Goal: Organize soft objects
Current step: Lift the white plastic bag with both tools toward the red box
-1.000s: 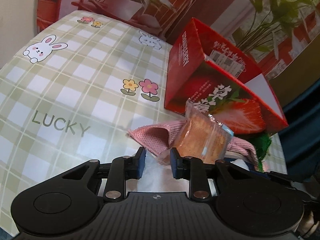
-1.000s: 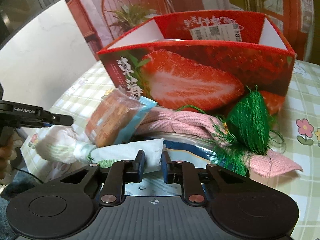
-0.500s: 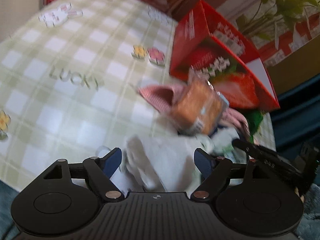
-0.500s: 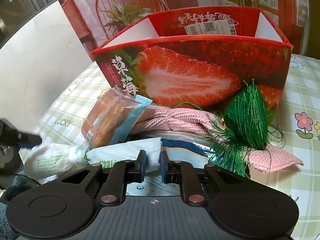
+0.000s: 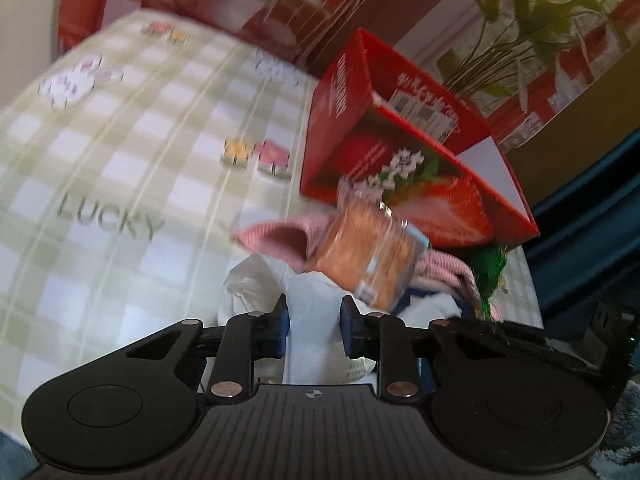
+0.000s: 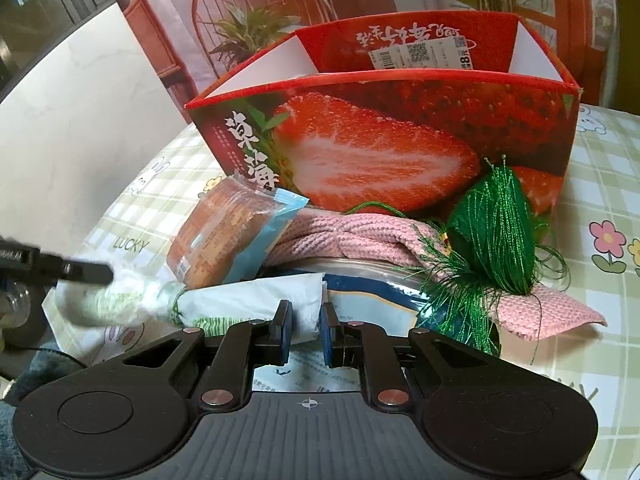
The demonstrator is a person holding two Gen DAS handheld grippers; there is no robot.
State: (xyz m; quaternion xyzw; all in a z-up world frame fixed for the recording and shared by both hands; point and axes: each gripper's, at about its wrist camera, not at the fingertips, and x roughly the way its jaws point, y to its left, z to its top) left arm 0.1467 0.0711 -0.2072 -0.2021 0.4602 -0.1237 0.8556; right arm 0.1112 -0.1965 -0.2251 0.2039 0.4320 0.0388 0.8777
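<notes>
Left gripper (image 5: 314,322) has closed on white bag (image 5: 308,300); bread packet (image 5: 372,256) overhead.

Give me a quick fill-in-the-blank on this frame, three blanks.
1. The open box behind the pile pictures a cut ____.
2. The tasselled bundle lying on the pink knit cloth is ____ in colour.
3. The right gripper has its fingers closed on the ____ plastic bag.

Missing words: strawberry; green; white

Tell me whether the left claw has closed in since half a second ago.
Yes. The left claw has narrowed from wide open onto the white plastic bag and moved toward the strawberry box.
</notes>
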